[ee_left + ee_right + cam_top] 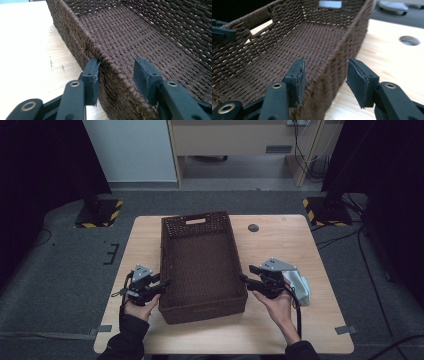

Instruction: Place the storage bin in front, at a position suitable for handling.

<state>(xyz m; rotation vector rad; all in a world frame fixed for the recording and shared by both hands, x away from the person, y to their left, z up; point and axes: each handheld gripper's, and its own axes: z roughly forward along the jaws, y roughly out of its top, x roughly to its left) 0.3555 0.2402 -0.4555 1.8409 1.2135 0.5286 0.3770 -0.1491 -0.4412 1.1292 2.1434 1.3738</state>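
Straddling the left wall of the brown woven basket [140,32], my left gripper [116,72] has one jaw outside and one inside. The outer pad [93,77] rests against the wall's outer face just under the braided rim; the inner pad [143,75] stands clear of the weave with a gap showing, so nothing is clamped yet and I count these jaws as released.

My right gripper [325,80] sits the same way over the opposite long wall. Its inner pad [298,80] is inside the basket, its outer pad [358,82] over the table, and the wall runs between them. Both pads stand off the weave, so this pair is also spread and holding nothing.

From the high view, the left gripper [162,285] meets the basket near its near-left corner and the right gripper [246,279] meets it on the right side, a little farther from the near end. A hand backs each tool, with dark sleeves coming in from the near edge.

The basket [200,265] lies lengthwise in the middle of the light wooden table [280,330], empty, with a handle slot [195,221] in its far end wall. A round hole [253,227] marks the tabletop beyond the basket's far-right corner. Just behind my right hand lies a pale crumpled cloth [300,287].
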